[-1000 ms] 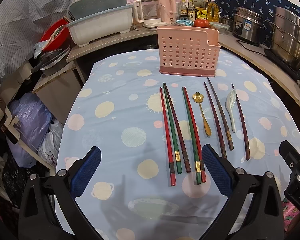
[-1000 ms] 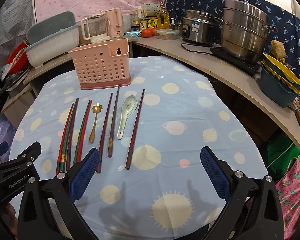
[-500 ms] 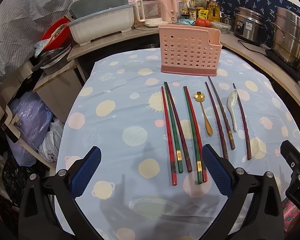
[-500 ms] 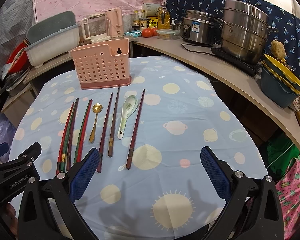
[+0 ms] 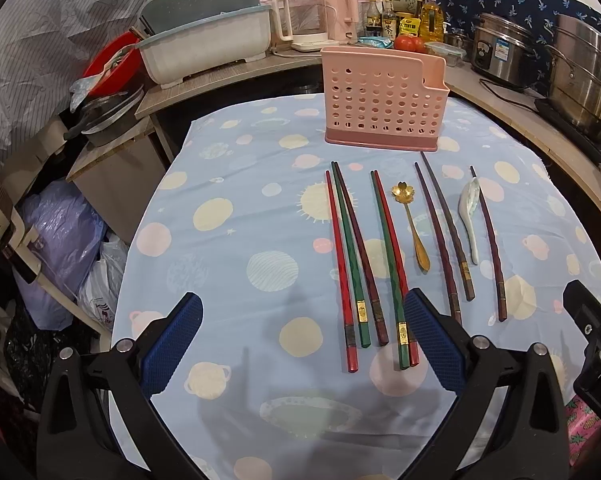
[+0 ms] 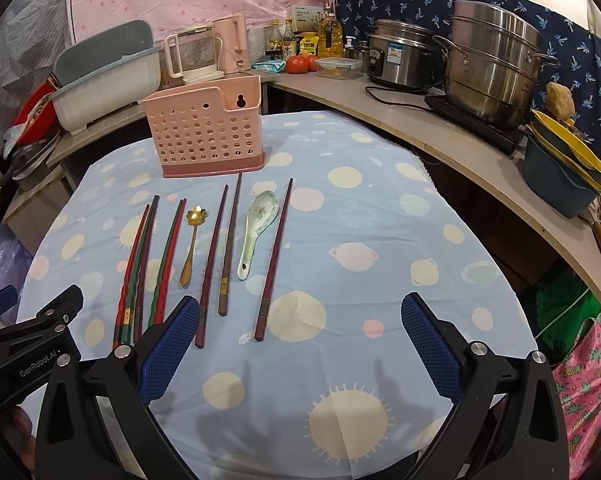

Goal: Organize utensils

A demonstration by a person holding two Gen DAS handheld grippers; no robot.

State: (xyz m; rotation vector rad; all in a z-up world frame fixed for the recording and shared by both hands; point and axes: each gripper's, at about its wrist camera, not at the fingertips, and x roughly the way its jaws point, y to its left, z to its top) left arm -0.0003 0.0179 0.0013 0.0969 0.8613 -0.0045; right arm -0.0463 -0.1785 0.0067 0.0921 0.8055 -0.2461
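We hold the left gripper (image 5: 302,346) low over the near edge of the table, its jaws spread wide with nothing between the blue pads (image 5: 172,344), and the right gripper (image 6: 300,346) beside it is just as wide apart and equally empty. In front of us the utensils lie in a row on the blue planet-print tablecloth (image 5: 228,240), handles toward us. From the left we see a red chopstick (image 5: 340,272), a green chopstick (image 5: 350,256) and a dark maroon chopstick (image 5: 360,256) fanned close together, then a green-and-red pair (image 5: 392,268) lying side by side and touching. Next comes the gold flower-shaped spoon (image 5: 410,226), then two dark brown chopsticks (image 5: 444,236) that run near each other, the white ceramic soup spoon (image 6: 256,232) with its floral bowl facing up, and a single dark chopstick (image 6: 274,258) just beside it on the right. The pink perforated utensil basket (image 5: 382,100) stands upright at the far end of the cloth, beyond the tips of the chopsticks and apart from them. Behind it the counter (image 6: 440,136) carries a rice cooker (image 6: 400,54) and a stacked steel steamer pot (image 6: 492,60).
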